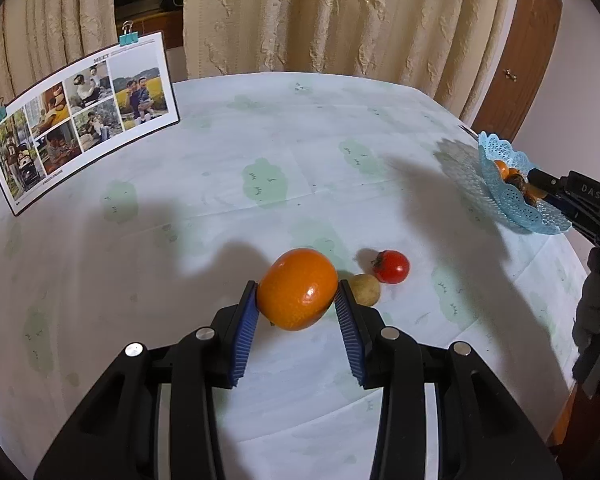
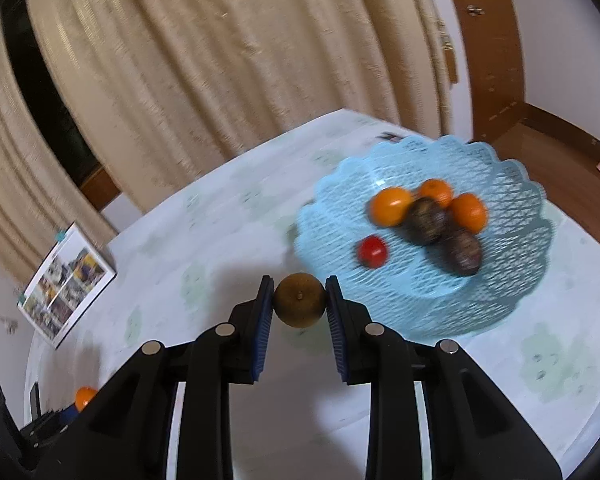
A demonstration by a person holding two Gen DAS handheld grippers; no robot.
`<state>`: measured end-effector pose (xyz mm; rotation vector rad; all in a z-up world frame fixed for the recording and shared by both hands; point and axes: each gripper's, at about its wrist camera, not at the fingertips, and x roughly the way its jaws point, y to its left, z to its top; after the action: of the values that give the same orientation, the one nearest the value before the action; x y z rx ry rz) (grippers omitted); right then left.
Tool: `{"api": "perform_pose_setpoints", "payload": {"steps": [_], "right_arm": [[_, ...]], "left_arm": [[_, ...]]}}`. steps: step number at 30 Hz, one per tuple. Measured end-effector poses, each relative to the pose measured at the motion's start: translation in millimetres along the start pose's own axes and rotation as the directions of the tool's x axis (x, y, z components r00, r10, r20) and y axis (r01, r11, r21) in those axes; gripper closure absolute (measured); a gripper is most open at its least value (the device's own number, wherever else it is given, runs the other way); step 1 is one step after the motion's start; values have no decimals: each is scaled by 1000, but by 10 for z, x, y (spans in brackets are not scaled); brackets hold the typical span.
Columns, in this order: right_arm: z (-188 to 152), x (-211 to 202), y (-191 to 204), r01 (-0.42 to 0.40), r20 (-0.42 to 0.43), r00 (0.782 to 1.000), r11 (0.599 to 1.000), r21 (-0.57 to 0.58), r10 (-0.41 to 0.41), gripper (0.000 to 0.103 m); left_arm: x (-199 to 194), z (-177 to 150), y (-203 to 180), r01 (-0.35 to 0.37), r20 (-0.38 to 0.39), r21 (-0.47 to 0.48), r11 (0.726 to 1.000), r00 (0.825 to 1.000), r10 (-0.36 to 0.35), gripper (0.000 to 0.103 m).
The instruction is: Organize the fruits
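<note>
Cream curtains hang behind a round table (image 1: 260, 400) spread with a pale green-patterned cloth, a clipped photo collage (image 1: 80, 116) propped at its far left edge.

The left gripper (image 1: 296, 300) pinches a large orange (image 1: 298, 288) between its blue ribbed pads, low over the cloth near the table's middle. The fruit's longer axis runs roughly across the grip, tilted up toward the left pad. Just beyond the right pad lie a small yellowish fruit (image 1: 366, 289) and, beside it, a red tomato (image 1: 392, 267) with its dark calyx turned left; both rest loose on the cloth.

The right gripper (image 2: 300, 304) is closed on a round brownish-green fruit (image 2: 300, 300) (its kind is hard to call through the motion blur), stem nub facing the camera. The blue lattice basket (image 2: 512, 200) lies ahead and to the right of that claw, close by, with the held fruit just short of the near rim. Inside sit three orange citrus (image 2: 390, 206), two dark brown fruits (image 2: 462, 251) and a small red tomato (image 2: 373, 251).

The right hand is plainly the nearer to the basket: seen from the left wrist, the basket stands well apart at the table's far right edge. The likely next move is a short forward-right carry over the rim; the left hand's orange has the whole table to cross.
</note>
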<state>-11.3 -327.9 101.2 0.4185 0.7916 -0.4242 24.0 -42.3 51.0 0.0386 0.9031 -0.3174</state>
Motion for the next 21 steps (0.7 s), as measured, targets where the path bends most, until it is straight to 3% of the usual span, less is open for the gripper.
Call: {"api": "perform_pose_setpoints", "payload": {"steps": [6,11,14,21], "right_arm": [[88,-21,-300,49,29,998,998,39,-50,76],[99,-59,-520,40,39,998,996,85,-43,75],[106,-94,-655,36,52,998,991,126,-43,53],[58,-237,-937,53,113,991,979,197,-77,39]], "left_arm": [[-1,40,-149,10,0,20,1000,1000,-10,63],[20,72,-262,9,-2,33,999,1000,-9,63],[37,97,-326,8,-6,41,999,1000,-8,63],[48,196,-562,12,9,83,996,1000,-13,63]]}}
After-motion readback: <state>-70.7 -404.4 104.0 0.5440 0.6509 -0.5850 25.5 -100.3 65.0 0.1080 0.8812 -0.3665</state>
